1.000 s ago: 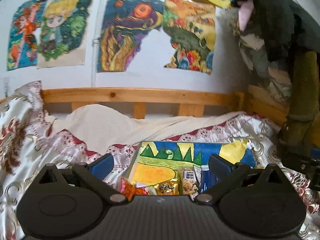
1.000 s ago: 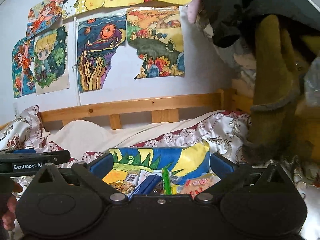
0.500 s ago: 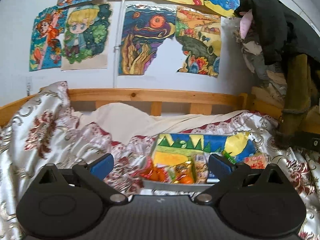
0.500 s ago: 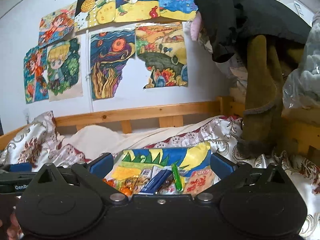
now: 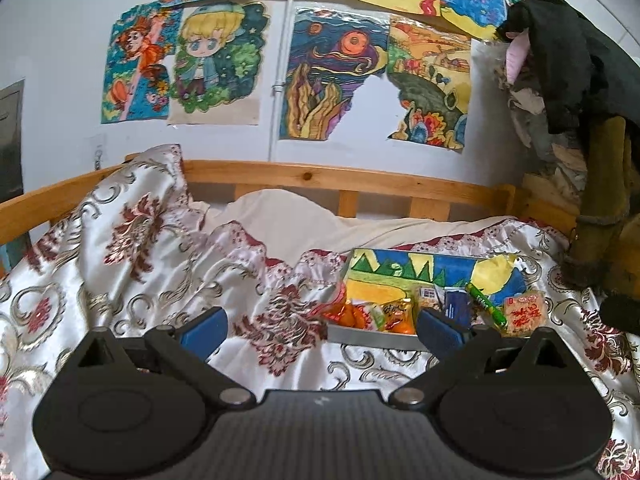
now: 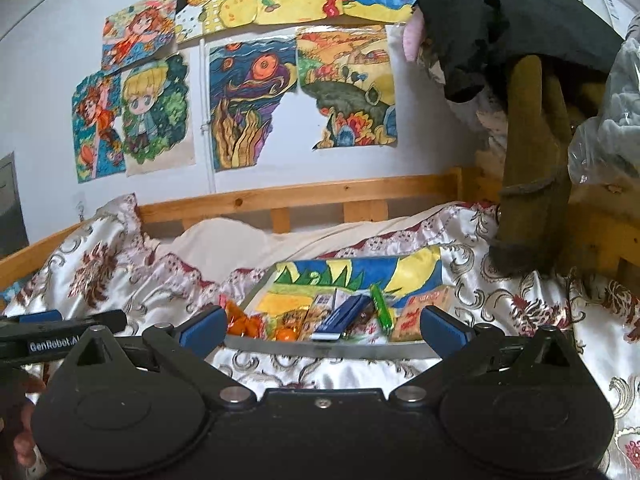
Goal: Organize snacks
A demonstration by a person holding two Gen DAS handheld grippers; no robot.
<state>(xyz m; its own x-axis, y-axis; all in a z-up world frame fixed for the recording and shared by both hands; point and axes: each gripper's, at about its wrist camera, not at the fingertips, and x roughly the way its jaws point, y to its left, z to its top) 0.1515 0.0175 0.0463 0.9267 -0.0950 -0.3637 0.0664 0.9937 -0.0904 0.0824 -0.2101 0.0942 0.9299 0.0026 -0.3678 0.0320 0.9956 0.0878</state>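
both grippers empty, fingers spread wide: the snacks tray (image 6: pixel 320 347) lies straight ahead of the right gripper (image 6: pixel 320 326), but right of the left gripper (image 5: pixel 320 326), so the right is better placed.

Left tongs (image 5: pixel 322 326) spread wide, nothing btwn the blue pads (image 5: pixel 202 330); both fingers level, pointing fwd, held off the bedding below; black linkage arms splayed out to either side of the body. Right tongs (image 6: pixel 322 326) likewise spread wide, empty; blue pads (image 6: pixel 442 330) level w/ each other, aimed fwd. Left tongs also seen from right-wrist view at far left (image 6: pixel 60 334), side-on, roughly horizontal, black w/ blue tip; sitting beside the right tongs, slightly apart, approx same height. Fingers of a hand (image 6: pixel 24 436) showing at lower-left edge of right-wrist view, under the left unit; grip itself mostly hidden.
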